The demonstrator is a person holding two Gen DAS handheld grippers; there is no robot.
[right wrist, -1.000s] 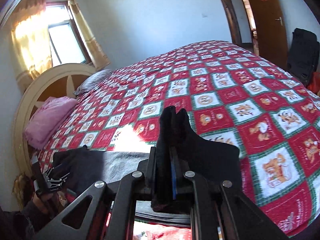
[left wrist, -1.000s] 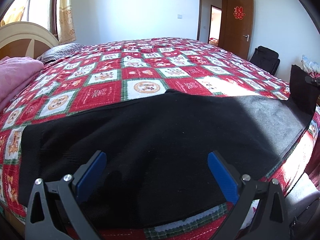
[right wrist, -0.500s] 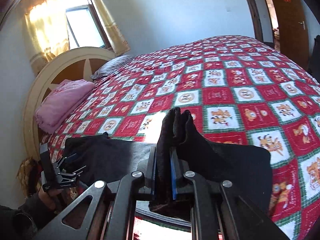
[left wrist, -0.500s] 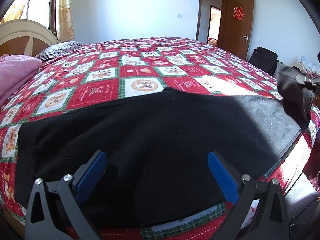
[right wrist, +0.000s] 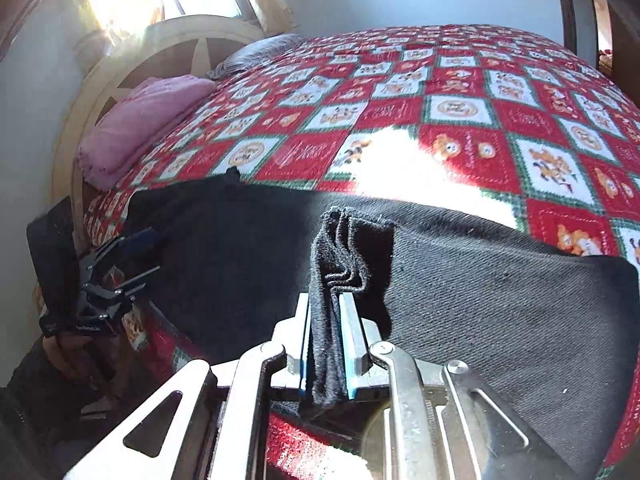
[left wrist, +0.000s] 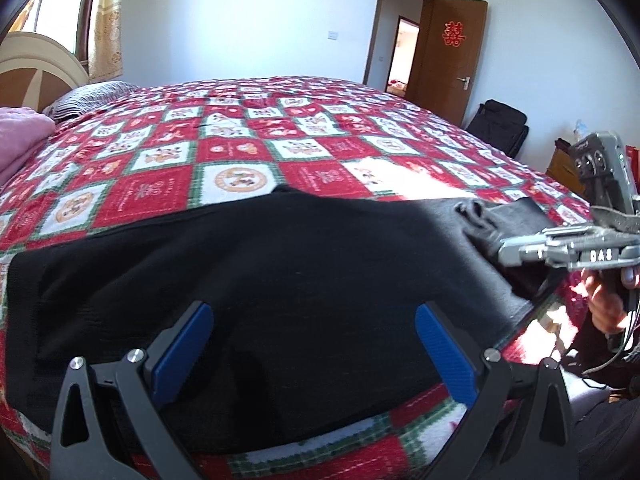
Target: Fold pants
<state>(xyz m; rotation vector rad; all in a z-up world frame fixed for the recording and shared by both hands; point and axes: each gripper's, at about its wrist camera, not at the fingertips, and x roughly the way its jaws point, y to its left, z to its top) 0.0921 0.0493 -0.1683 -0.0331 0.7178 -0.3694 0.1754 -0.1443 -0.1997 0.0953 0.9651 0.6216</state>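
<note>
- Bedroom, quilt point(left wrist: 168, 188) on the bed; pants point(left wrist: 280, 280) lie flat across its near edge.
- Step: laying down a fold. My right gripper point(right wrist: 329, 344) is opening, bunched cuff point(right wrist: 340, 248) between the pads, loosening but not yet dropped.
- Left gripper point(left wrist: 312, 344) spread wide, empty, hovering over the waist end.
- Next, I think: clear the right off the cuff, square the edges, take the next fold.
- Containers: none in view.

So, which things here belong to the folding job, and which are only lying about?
Part of the job:
- black pants
- right gripper, jaws opening, bunched pants fabric between them
- left gripper, open over the pants

Only lying about:
- pink blanket
- grey pillow
- black bag
</note>
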